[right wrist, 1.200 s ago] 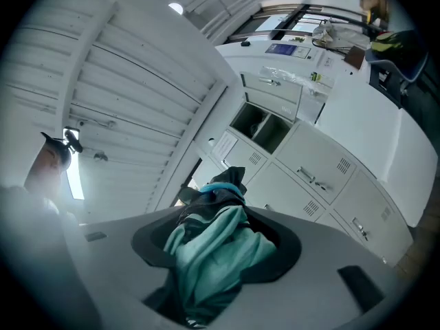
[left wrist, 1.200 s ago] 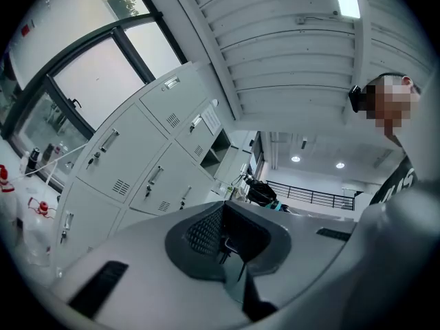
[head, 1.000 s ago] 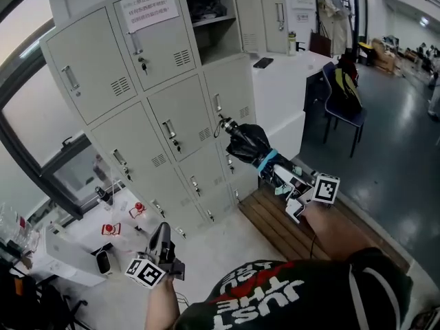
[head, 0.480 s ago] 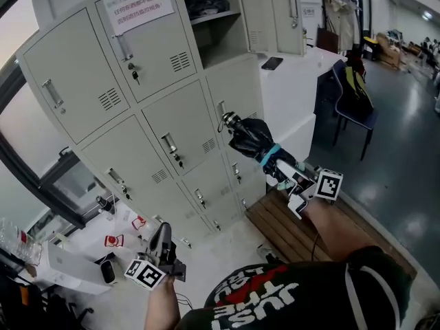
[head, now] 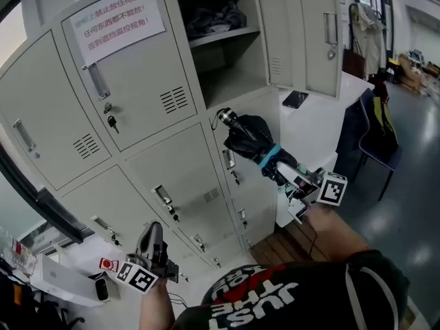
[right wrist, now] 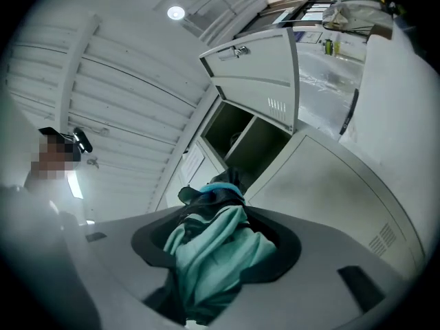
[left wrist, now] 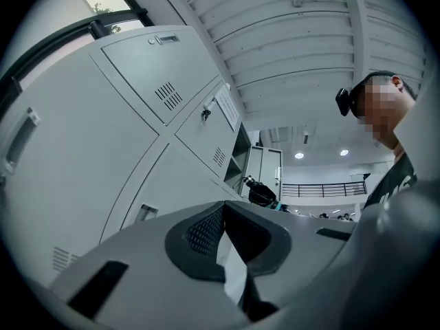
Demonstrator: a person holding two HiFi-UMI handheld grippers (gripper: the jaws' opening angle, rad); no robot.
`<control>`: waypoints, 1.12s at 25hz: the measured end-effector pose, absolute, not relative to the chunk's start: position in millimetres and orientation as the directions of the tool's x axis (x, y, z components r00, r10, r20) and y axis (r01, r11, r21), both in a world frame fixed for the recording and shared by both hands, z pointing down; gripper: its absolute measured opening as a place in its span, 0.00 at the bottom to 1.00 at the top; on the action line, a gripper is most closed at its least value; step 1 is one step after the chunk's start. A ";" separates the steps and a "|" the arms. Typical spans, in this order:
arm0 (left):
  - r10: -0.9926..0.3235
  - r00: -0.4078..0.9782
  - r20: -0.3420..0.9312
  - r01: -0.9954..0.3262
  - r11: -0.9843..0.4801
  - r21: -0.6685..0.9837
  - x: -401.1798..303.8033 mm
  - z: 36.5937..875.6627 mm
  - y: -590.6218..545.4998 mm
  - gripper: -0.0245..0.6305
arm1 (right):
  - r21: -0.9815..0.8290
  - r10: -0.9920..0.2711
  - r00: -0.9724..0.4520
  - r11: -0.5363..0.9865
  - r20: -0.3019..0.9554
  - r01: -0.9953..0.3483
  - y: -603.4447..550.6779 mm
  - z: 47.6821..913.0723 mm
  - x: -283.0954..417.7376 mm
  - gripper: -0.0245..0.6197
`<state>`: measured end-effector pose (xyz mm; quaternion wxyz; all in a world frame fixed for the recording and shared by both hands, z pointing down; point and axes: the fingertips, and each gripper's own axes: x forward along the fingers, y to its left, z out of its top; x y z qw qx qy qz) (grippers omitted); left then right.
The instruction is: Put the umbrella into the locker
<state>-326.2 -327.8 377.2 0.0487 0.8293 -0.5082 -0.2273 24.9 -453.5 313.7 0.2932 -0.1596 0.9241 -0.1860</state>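
Observation:
A folded black umbrella (head: pixel 249 136) with a teal strap juts up and left from my right gripper (head: pixel 280 167), which is shut on its lower part. Its handle end (head: pixel 223 116) sits just below the open locker compartment (head: pixel 223 74), in front of the locker face. In the right gripper view the umbrella's black and teal cloth (right wrist: pixel 210 249) fills the jaws, and the open compartment (right wrist: pixel 240 139) lies straight beyond. My left gripper (head: pixel 152 238) hangs low at the left, shut and holding nothing. In the left gripper view its pads (left wrist: pixel 206 229) meet, and the umbrella (left wrist: pixel 262 194) shows far off.
The compartment's door (head: pixel 302 33) stands swung out to the right. Dark clothing (head: pixel 213 19) lies on the shelf above. A paper notice (head: pixel 118 18) is stuck on the shut door to the left. A phone (head: pixel 294 100) lies on the white counter, with a chair (head: pixel 375 126) behind it and a wooden bench (head: pixel 306 238) at my feet.
The lockers have grown much larger in view. Both grippers have come closer to them, and the umbrella's handle end has risen from the middle row to just below the open compartment.

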 end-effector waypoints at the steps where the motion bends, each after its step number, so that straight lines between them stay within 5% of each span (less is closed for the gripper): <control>1: -0.861 0.377 -0.341 -0.824 -0.480 0.301 -321.8 368.6 -345.1 0.05 | -0.427 -0.396 -0.778 0.886 -0.488 -0.183 -470.0 305.5 29.2 0.41; 11: -0.840 0.380 -0.387 -0.870 -0.467 0.160 -309.2 302.6 -418.0 0.05 | -0.342 -0.378 -0.758 0.915 -0.531 -0.216 -535.0 257.6 39.7 0.41; 28: -0.753 0.550 -0.362 -0.821 -0.566 -0.071 -269.8 137.4 -445.7 0.05 | -0.051 -0.472 -0.680 0.840 -0.561 -0.540 -526.6 102.3 48.4 0.40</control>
